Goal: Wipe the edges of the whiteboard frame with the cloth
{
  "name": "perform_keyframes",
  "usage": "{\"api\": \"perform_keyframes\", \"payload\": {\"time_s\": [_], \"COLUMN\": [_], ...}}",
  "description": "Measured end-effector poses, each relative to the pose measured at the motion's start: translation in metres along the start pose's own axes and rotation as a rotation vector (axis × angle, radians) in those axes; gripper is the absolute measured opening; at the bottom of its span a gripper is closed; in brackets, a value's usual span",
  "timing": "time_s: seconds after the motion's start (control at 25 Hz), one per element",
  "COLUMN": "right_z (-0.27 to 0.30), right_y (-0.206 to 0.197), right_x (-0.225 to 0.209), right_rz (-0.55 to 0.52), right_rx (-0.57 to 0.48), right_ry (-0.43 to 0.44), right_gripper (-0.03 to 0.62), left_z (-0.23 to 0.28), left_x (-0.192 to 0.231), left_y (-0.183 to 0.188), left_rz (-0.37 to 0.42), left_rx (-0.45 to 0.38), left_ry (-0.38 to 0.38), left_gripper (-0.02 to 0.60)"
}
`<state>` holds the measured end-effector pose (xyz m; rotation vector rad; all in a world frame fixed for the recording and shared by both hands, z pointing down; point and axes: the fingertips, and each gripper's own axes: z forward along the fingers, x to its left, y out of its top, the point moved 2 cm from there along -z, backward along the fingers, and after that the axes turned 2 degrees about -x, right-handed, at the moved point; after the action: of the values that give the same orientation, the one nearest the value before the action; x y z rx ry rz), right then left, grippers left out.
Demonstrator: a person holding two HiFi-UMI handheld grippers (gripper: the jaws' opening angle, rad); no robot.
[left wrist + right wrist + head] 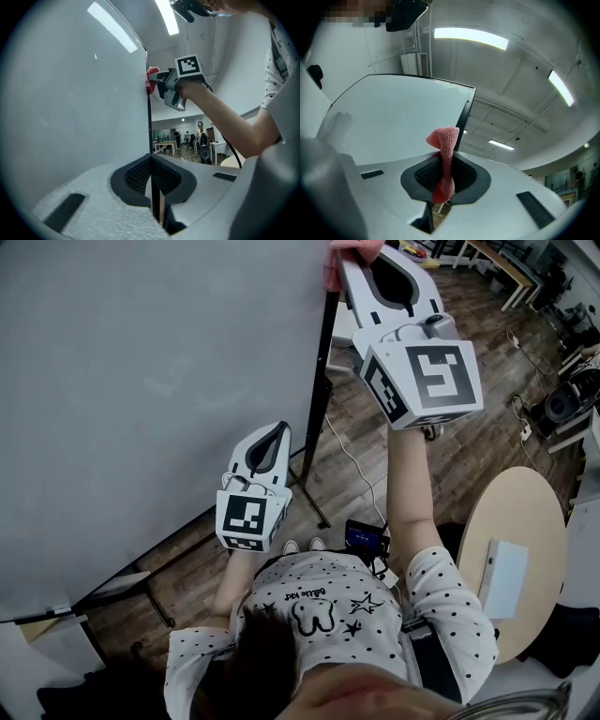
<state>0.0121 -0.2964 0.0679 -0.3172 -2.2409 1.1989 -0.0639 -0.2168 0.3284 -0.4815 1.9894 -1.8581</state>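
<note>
Two hand-held grippers work along the right side of an upright whiteboard (159, 381), whose thin black frame (319, 381) runs down that side. The right hand-held gripper (444, 172) is raised high on an outstretched arm. Its jaws are clamped together on a pink knitted cloth (446, 140). The cloth stands up out of the jaws in a twisted fold, and its free end is pressed against the frame's right edge, near the board's upper right corner.

The left hand-held gripper (153, 190) sits lower on the same edge, well apart from the right one. Its jaws are drawn in on the frame itself. The black strip passes straight between the two ribbed pads, and the white board face lies to the left of it.

In the head view the person's polka-dot shirt (328, 606) shows at the bottom, above a wooden floor (450, 446). A round pale surface (539, 512) stands to the person's right and carries a flat white object (504, 577).
</note>
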Motion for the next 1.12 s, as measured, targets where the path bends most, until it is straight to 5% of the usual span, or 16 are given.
{"api": "perform_keyframes", "payload": {"time_s": [1.12], "right_z": [-0.014], "right_y": [-0.033], "right_x": [0.015], "right_rz": [0.030], "right_rx": [0.021], "right_ry": [0.013], "right_gripper": [0.032], "left_z": [0.003], "left_x": [-0.008], "left_y": [-0.009], "left_rz": [-0.004], "left_rx": [-0.001], "left_ry": [-0.004], "left_gripper": [0.015]}}
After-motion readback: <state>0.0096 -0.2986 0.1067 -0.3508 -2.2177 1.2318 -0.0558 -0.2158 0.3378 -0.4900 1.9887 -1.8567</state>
